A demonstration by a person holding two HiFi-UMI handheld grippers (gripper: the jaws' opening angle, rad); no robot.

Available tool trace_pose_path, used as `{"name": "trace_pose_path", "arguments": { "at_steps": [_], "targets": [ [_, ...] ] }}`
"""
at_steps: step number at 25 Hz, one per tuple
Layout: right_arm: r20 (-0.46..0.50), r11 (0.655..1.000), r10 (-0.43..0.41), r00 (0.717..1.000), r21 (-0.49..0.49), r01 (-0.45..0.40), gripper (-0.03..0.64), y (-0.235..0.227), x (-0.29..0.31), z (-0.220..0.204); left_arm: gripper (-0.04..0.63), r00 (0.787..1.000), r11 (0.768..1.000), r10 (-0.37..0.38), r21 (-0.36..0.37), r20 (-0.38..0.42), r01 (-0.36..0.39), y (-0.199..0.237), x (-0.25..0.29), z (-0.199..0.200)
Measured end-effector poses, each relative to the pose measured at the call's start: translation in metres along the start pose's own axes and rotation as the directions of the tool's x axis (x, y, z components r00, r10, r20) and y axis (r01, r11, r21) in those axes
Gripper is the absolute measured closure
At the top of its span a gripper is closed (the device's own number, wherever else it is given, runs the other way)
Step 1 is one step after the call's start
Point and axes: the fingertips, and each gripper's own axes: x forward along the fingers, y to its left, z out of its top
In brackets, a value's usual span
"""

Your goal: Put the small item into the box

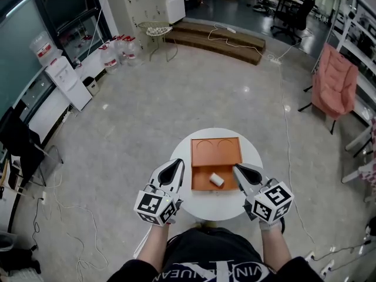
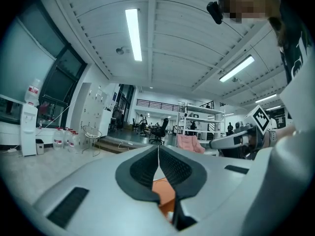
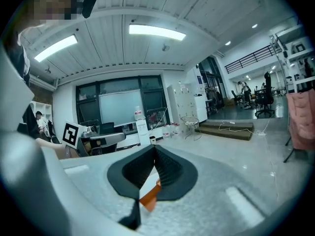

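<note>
small item point(image 1: 217, 180) lying inside box point(image 1: 216, 155), near compartment, on round surface point(image 1: 254, 153). i'm holding left hand-held gripper point(image 1: 175, 170) and right hand-held gripper point(image 1: 239, 170) either side of box, jaws closed, both empty. judging placing done; next move calling only for backing clear.

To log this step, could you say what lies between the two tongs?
In the head view, the orange rectangular box, holding the small white item, lies between the left tongs and the right tongs.
</note>
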Motion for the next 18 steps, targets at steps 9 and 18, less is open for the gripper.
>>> {"name": "trace_pose_path", "arguments": {
  "at_steps": [9, 18],
  "targets": [
    [0.022, 1.000, 0.019, 1.000, 0.014, -0.019, 0.611, -0.010, 0.000, 0.020, 0.581, 1.000, 1.000, -0.004, 0.012, 0.003, 0.004, -0.004, 0.010, 0.014],
    [0.040, 0.998, 0.048, 0.998, 0.037, -0.049, 0.611, -0.013, 0.005, 0.020, 0.581, 1.000, 0.999, -0.028, 0.030, -0.011, 0.029, -0.017, 0.020, 0.010]
  ]
}}
